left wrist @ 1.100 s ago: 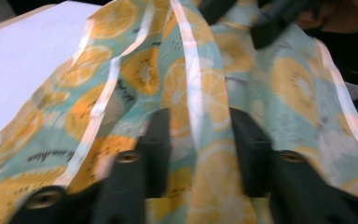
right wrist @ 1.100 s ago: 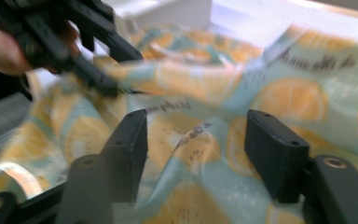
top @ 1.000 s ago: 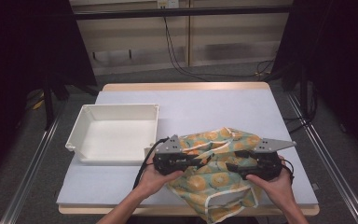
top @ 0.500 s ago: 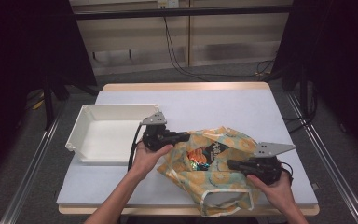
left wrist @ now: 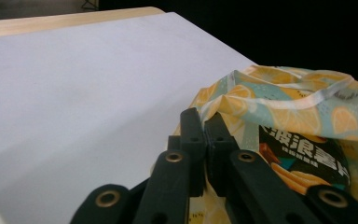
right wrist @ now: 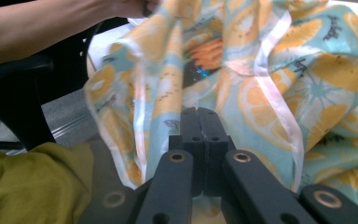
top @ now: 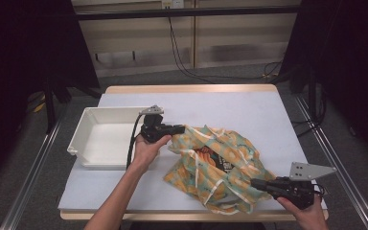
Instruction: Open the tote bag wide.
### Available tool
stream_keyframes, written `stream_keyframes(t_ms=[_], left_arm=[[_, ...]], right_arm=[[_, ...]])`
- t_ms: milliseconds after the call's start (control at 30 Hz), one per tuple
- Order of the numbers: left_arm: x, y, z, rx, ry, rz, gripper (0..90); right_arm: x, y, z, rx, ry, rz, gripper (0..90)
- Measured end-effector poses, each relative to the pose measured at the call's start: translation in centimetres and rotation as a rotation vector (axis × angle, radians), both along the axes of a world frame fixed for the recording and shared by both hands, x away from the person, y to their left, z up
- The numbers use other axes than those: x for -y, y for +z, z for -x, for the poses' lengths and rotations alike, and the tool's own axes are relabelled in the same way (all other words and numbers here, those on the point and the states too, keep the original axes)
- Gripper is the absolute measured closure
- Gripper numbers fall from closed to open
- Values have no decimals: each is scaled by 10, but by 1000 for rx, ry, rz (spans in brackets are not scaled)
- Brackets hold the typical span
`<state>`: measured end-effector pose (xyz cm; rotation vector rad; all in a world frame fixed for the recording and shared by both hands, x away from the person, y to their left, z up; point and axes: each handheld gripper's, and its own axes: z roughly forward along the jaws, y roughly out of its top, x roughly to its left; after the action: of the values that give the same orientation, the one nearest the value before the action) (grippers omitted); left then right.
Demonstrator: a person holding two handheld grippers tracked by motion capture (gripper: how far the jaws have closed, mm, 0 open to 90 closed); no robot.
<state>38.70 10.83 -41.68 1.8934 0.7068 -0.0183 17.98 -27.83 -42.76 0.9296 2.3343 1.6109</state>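
Cloth bag [top: 220,167] at lower centre of counter [top: 249,110], snack packet [top: 215,160] inside | left hand-held gripper [top: 179,129] clamped on its upper-left rim | right hand-held gripper [top: 256,183] clamped on lower-right edge | progress: mouth spread, packet not yet out, tray [top: 103,139] empty

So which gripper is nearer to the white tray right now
The left. The left gripper sits just past the white tray's right edge, shut on the fruit-print bag. The right gripper is far across the bag, near the table's front right corner.
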Motion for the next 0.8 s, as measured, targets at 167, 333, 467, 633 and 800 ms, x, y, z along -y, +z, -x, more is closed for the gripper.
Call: stream_keyframes(t_ms=[167, 333, 467, 633, 800], left_arm=[[7, 4, 11, 26, -19, -10, 696], [5, 18, 33, 102, -25, -6, 533], [-4, 30, 49, 149, -32, 26, 505], [-10, 42, 72, 214, -57, 57, 535], [1, 47, 98, 260, -144, 95, 630]], right_arm=[[-4, 2, -6, 12, -19, 7, 851], [-8, 21, -10, 69, -51, -5, 735], [-8, 36, -14, 108, -79, -13, 707], [-4, 52, -22, 149, -126, -15, 651], [-5, 53, -33, 155, -158, 16, 583]])
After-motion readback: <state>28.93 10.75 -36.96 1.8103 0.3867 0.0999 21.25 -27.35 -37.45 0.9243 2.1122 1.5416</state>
